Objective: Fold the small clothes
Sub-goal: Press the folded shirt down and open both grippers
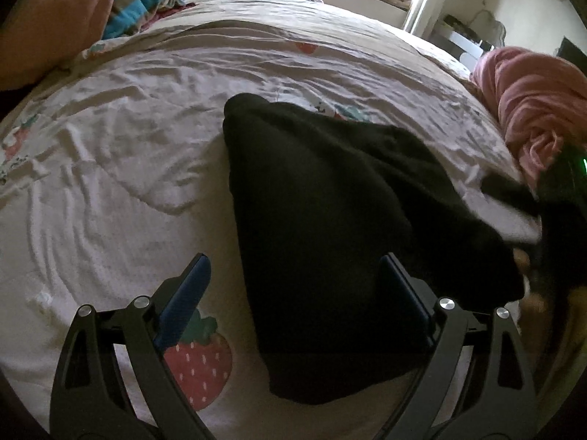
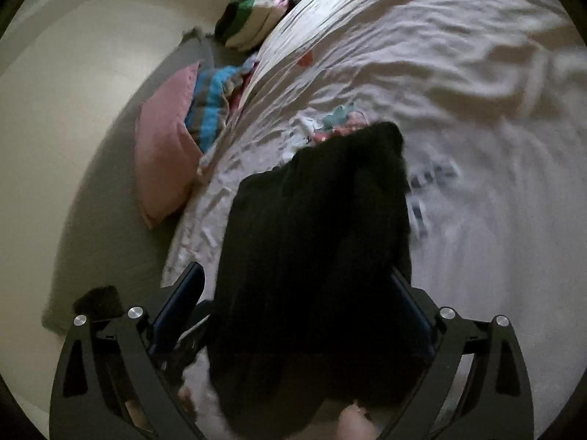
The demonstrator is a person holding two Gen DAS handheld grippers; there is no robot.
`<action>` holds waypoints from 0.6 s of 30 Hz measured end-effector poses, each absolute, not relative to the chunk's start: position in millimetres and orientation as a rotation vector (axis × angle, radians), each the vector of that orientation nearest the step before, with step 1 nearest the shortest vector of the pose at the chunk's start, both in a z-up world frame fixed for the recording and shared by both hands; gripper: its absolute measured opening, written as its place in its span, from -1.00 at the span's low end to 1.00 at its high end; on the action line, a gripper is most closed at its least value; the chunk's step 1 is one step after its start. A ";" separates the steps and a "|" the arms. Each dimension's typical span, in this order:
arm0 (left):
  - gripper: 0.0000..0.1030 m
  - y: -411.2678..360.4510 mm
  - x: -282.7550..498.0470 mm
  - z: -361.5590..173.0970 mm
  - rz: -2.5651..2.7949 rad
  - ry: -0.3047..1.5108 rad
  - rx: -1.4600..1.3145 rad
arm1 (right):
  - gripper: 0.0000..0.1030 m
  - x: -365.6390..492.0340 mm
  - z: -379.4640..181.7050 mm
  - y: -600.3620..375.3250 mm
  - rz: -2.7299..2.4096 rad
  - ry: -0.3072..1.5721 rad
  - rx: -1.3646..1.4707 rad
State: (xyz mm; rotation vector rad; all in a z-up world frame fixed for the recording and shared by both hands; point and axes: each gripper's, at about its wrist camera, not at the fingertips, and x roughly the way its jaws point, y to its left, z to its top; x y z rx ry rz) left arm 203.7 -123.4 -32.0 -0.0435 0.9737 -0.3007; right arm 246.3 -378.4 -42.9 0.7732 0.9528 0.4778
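Note:
A black garment (image 1: pixel 330 227) lies on the white strawberry-print bedsheet (image 1: pixel 110 183), bunched into a rough wedge. My left gripper (image 1: pixel 293 275) is open just above the sheet, its near edge of the cloth lying between the fingers, right finger (image 1: pixel 400 286) against the cloth. In the right wrist view the same black garment (image 2: pixel 315 256) fills the space between the fingers of my right gripper (image 2: pixel 297 286), which is wide open; the cloth drapes over it. The right gripper's body shows at the right edge of the left wrist view (image 1: pixel 565 198).
A pink garment heap (image 1: pixel 532 110) lies at the bed's right side. A pink pillow (image 2: pixel 165 161) and a blue striped cloth (image 2: pixel 212 106) lie along the bed's edge, with folded clothes (image 2: pixel 253 18) farther back. A window and shelves stand beyond the bed.

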 end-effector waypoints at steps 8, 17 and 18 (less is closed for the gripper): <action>0.67 -119.8 196.9 -28.2 -0.296 0.960 -0.041 | -0.71 268.6 -28.9 -349.2 0.395 0.987 0.407; 0.67 -122.3 191.5 -24.1 -0.284 0.945 -0.017 | -0.72 251.5 11.1 -334.7 0.487 0.743 0.154; 0.67 -122.1 191.9 -24.6 -0.284 0.950 -0.020 | -0.72 255.4 6.1 -336.7 0.478 0.749 0.154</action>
